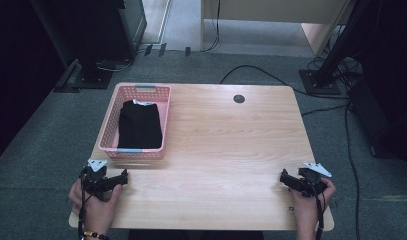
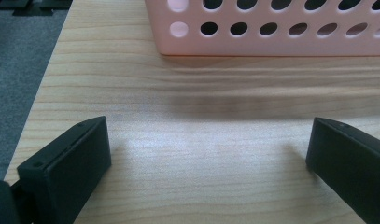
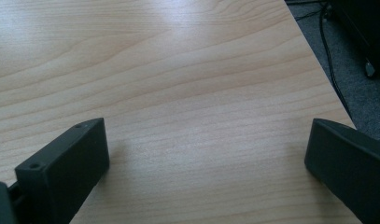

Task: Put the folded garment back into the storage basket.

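A pink perforated basket [image 1: 109, 125] stands on the left part of the wooden table [image 1: 226, 145], and a folded black garment [image 1: 139, 125] lies inside it. My left gripper [image 1: 122, 176] rests near the table's front left corner, just in front of the basket, held by a hand. In the left gripper view the jaws stand wide apart with bare wood between them, and the basket wall [image 2: 271, 28] rises just ahead. My right gripper [image 1: 283, 176] sits at the front right, open, with nothing between its jaws.
A small dark round grommet [image 1: 239, 98] sits in the tabletop near the far edge. Cables [image 1: 271, 75] and black stand bases [image 1: 318, 80] lie on the grey carpet beyond the table. The right table edge [image 3: 318, 70] runs close to my right gripper.
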A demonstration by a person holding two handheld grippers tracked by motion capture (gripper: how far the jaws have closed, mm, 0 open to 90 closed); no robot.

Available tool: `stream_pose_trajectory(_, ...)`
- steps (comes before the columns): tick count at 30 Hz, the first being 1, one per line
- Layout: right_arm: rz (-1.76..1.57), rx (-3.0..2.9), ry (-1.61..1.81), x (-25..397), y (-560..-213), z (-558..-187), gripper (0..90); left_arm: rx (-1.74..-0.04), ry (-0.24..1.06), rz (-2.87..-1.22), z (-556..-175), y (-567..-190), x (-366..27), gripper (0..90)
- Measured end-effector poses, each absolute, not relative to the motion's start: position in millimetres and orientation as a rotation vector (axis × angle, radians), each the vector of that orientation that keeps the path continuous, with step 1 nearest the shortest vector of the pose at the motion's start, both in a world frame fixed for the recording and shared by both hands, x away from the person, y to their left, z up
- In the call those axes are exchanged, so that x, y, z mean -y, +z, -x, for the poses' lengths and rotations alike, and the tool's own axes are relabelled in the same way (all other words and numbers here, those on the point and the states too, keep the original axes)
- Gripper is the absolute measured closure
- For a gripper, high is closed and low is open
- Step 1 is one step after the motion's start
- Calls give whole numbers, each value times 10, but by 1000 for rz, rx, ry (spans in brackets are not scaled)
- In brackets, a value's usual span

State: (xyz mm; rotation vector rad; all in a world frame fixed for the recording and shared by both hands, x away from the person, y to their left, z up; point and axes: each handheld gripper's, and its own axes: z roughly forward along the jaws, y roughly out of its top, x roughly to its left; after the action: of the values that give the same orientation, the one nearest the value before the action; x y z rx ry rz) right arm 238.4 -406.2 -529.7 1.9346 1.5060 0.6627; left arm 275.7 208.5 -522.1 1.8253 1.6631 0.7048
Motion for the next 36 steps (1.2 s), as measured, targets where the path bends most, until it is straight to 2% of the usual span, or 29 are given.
stream_pose_trajectory(36, -1961, -1463, 650, 4162, -5297, -2323, 0, -1663, 705, -1824, -2758, -5221, -2085, 0)
